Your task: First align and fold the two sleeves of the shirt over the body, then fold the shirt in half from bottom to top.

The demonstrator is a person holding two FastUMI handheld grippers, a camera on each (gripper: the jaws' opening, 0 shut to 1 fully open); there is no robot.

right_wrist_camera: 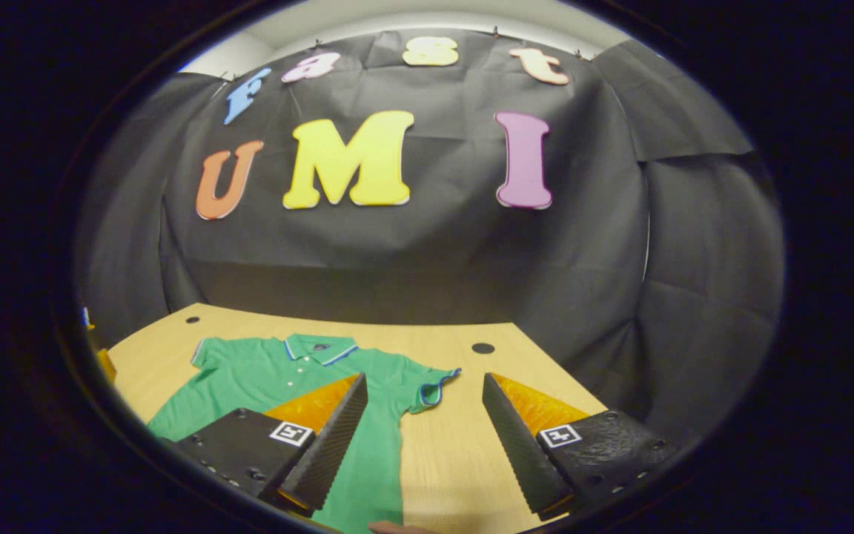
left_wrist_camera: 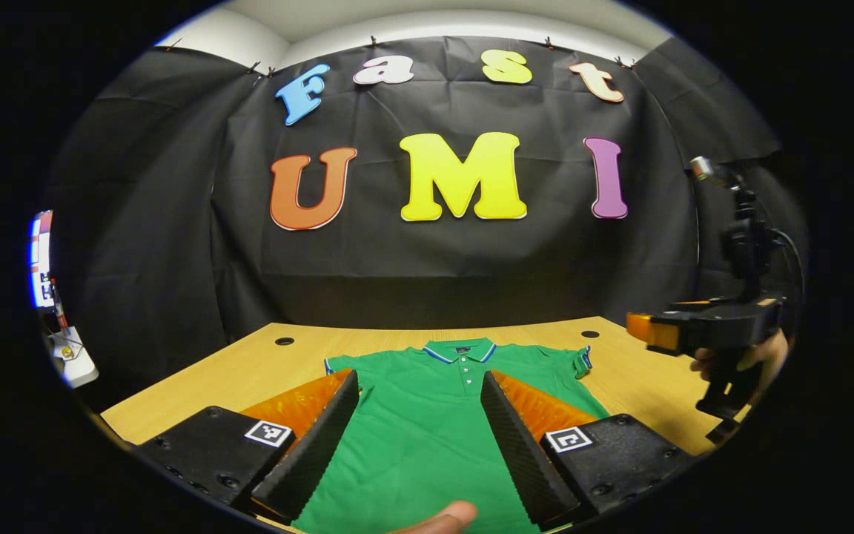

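No legible text beyond the booth wall's letters

Each claw carries small square black-and-white marker tags (left_wrist_camera: pixel 268 433) on its finger mounts (coded patterns, not words); a tiny dark tag (left_wrist_camera: pixel 462 348) sits inside the green shirt's (left_wrist_camera: pixel 427 430) collar, too small to read, and the bright panel (left_wrist_camera: pixel 40 259) at far left is blurred.

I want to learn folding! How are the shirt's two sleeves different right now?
Seen in the left gripper view, the left sleeve lies flat and smooth on the table, while the right sleeve has its striped cuff curled up. The left sleeve lies near the left claw; the right sleeve lies nearer the right claw, which hangs open by it. Both are short, green with striped edging, spread out from the shirt, and not yet folded over the body.
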